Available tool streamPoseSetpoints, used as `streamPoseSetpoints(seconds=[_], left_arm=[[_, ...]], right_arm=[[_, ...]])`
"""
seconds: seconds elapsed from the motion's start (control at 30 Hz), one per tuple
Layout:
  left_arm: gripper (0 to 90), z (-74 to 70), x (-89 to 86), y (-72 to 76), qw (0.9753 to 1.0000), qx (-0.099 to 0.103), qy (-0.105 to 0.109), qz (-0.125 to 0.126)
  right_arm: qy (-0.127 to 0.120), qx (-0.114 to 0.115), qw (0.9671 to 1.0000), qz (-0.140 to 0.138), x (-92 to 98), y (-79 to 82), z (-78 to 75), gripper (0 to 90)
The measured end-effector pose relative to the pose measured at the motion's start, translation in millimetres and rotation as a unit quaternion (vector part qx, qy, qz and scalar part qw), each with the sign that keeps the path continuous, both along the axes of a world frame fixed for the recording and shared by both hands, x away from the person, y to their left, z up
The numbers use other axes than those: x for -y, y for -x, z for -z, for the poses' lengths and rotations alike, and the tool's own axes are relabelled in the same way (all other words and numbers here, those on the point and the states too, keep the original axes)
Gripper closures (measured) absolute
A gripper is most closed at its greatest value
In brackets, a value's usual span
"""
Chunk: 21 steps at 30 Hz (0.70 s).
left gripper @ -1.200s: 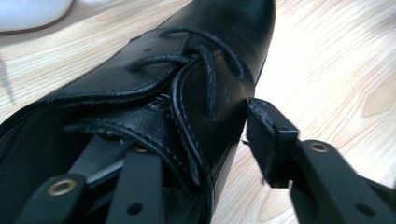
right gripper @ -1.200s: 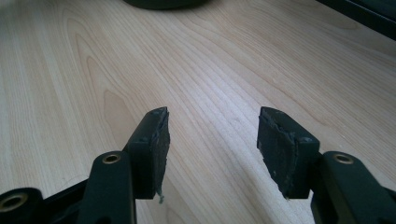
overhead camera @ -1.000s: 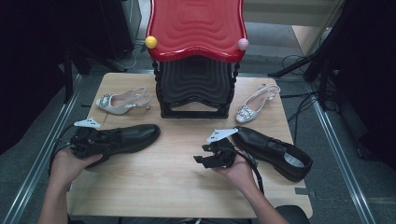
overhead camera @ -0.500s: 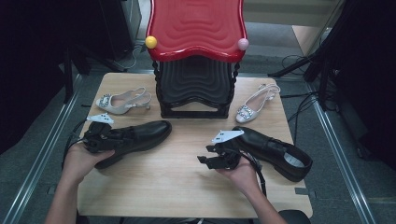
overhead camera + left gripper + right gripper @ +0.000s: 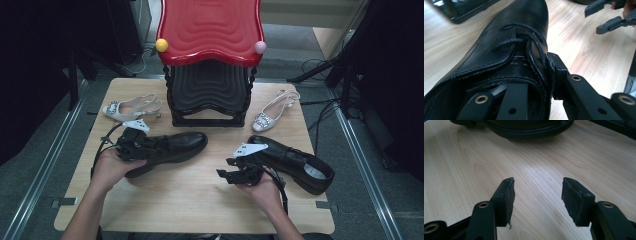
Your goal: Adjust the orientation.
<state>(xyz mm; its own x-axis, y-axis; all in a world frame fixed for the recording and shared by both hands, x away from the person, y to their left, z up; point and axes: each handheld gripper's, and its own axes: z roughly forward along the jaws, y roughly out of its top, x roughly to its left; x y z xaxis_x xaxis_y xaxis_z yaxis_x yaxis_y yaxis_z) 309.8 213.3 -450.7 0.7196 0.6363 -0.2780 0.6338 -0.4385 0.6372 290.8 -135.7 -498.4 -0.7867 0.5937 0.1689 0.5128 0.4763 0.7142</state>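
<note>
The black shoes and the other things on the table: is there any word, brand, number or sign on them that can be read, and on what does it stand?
None can be read. The black lace-up shoe clamped in the left gripper carries no print on its upper. The insole of the second black shoe looks pale, too small to tell any mark. The right gripper, the silver sandals and the red-topped rack bear no lettering.
</note>
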Motion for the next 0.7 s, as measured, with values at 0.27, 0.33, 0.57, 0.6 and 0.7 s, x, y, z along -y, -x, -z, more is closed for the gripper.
streamPoseSetpoints(seconds=[0.27, 0.33, 0.57, 0.6, 0.7], left_arm=[[79.2, 0.6, 32.5, -0.7, 0.9997, -0.002, -0.004, 0.024], [79.2, 3.0, 43.1, -0.2, 0.9997, -0.003, -0.004, 0.024], [78.6, 16.3, 64.3, -1.3, 0.9996, -0.009, 0.010, 0.023], [78.8, 20.6, 67.0, -2.3, 0.9996, -0.014, 0.006, 0.025], [78.5, 24.8, 71.5, -0.2, 0.9995, -0.012, 0.004, 0.030]], right_arm=[[-0.002, 0.002, 0.9999, 0.012, 4.6, 4.7, 0.6, 45.0], [-0.001, 0.003, 0.9999, 0.014, 5.1, 5.5, 0.5, 45.0], [-0.002, 0.005, 0.9998, 0.020, 5.9, 6.0, 1.3, 45.0], [0.000, 0.006, 0.9998, 0.019, 5.1, 5.6, 2.0, 45.0], [0.000, 0.006, 0.9998, 0.020, 3.0, 5.4, 3.1, 45.0]])
